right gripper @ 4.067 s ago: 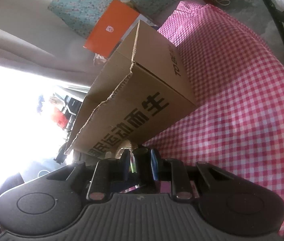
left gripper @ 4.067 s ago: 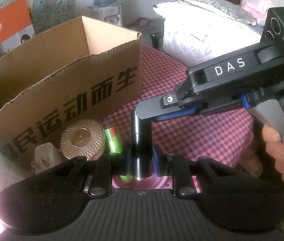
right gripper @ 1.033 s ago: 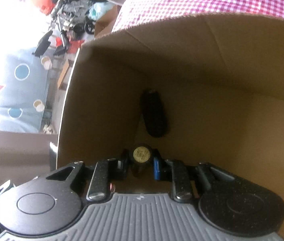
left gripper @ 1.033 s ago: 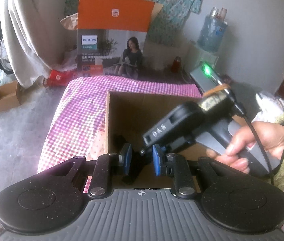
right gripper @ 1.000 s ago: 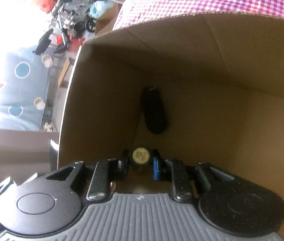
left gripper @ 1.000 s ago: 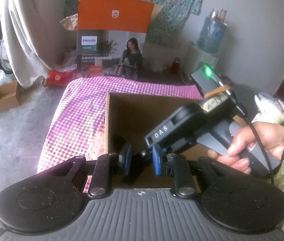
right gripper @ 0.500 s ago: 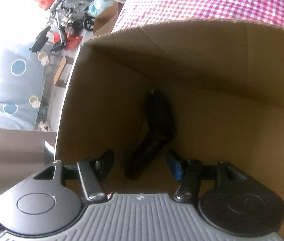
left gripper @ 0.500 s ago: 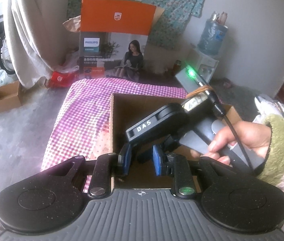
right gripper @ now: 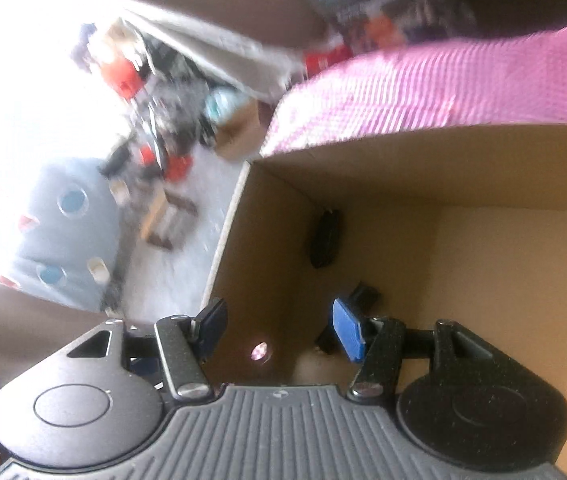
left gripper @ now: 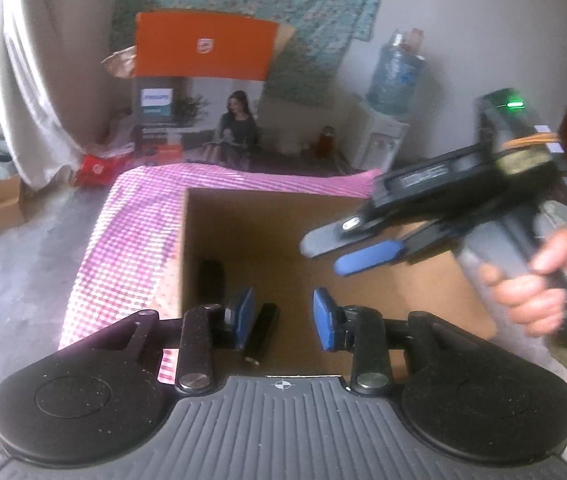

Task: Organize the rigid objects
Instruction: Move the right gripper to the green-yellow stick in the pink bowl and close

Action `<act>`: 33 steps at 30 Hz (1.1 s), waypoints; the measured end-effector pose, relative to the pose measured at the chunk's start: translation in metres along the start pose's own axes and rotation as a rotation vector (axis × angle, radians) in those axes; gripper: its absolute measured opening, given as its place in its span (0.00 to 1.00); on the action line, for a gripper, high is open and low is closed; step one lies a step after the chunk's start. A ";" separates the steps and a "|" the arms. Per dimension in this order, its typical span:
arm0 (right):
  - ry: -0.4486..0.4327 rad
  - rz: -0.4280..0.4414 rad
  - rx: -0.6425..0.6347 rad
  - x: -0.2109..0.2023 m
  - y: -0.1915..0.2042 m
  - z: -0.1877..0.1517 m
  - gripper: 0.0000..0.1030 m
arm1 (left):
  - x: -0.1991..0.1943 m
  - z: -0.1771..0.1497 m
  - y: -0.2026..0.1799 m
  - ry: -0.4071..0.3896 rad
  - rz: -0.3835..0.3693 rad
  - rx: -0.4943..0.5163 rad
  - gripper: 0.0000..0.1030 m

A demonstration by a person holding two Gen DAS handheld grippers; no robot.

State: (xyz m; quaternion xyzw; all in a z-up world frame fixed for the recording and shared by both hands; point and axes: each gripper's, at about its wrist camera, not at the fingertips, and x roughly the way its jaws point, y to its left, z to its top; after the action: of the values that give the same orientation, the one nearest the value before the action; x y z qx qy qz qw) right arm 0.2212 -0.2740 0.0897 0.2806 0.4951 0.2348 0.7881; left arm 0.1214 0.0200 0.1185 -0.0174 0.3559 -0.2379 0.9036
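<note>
Both hand-held grippers hang over the open brown cardboard box point(left gripper: 363, 240), which sits on a surface with a pink and white checked cloth point(left gripper: 131, 232). On the left hand-held gripper point(left gripper: 283, 316) the blue pads have just been opening, and nothing is between them. On the right hand-held gripper point(left gripper: 323, 250), held by a person's hand point(left gripper: 543, 280), the pads also stand apart with nothing in them. Two black things lie on the box floor: a long black tube point(left gripper: 262, 332) and a black oval thing point(left gripper: 211, 276) near the corner. Behind the box stands one orange carton point(left gripper: 203, 92); its label is too blurred to read.
</note>
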 end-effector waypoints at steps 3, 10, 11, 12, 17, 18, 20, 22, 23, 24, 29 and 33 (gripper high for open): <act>-0.118 0.027 0.007 -0.045 -0.002 -0.027 0.59 | -0.004 -0.007 -0.014 0.003 -0.044 0.030 0.37; -0.336 0.010 0.100 -0.120 -0.047 -0.127 0.60 | 0.007 -0.036 -0.052 0.099 -0.165 0.141 0.39; -0.364 0.001 0.120 -0.119 -0.053 -0.143 0.60 | 0.011 -0.042 -0.058 0.119 -0.178 0.160 0.39; -0.385 -0.011 0.142 -0.116 -0.060 -0.159 0.60 | 0.015 -0.050 -0.064 0.140 -0.190 0.181 0.39; -0.449 -0.024 0.247 -0.076 -0.090 -0.213 0.59 | 0.038 -0.089 -0.089 0.248 -0.213 0.294 0.39; -0.454 -0.019 0.266 -0.070 -0.096 -0.223 0.58 | 0.043 -0.096 -0.093 0.268 -0.214 0.314 0.39; -0.452 -0.002 0.303 -0.057 -0.106 -0.233 0.58 | 0.049 -0.107 -0.100 0.296 -0.218 0.348 0.39; -0.450 0.019 0.333 -0.051 -0.111 -0.240 0.55 | 0.052 -0.116 -0.107 0.307 -0.212 0.379 0.39; -0.449 0.026 0.344 -0.047 -0.115 -0.241 0.54 | 0.054 -0.119 -0.109 0.306 -0.206 0.395 0.38; -0.450 0.030 0.350 -0.045 -0.119 -0.241 0.54 | 0.056 -0.121 -0.111 0.303 -0.198 0.407 0.37; -0.459 0.037 0.340 -0.050 -0.120 -0.244 0.51 | 0.063 -0.121 -0.116 0.297 -0.165 0.421 0.33; -0.445 0.026 0.329 -0.048 -0.122 -0.246 0.50 | 0.066 -0.124 -0.121 0.311 -0.163 0.421 0.29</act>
State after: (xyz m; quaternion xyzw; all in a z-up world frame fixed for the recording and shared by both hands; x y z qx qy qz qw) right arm -0.0110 -0.3430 -0.0483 0.4560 0.3376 0.0940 0.8181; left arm 0.0319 -0.0996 0.0087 0.1790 0.4305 -0.3782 0.7998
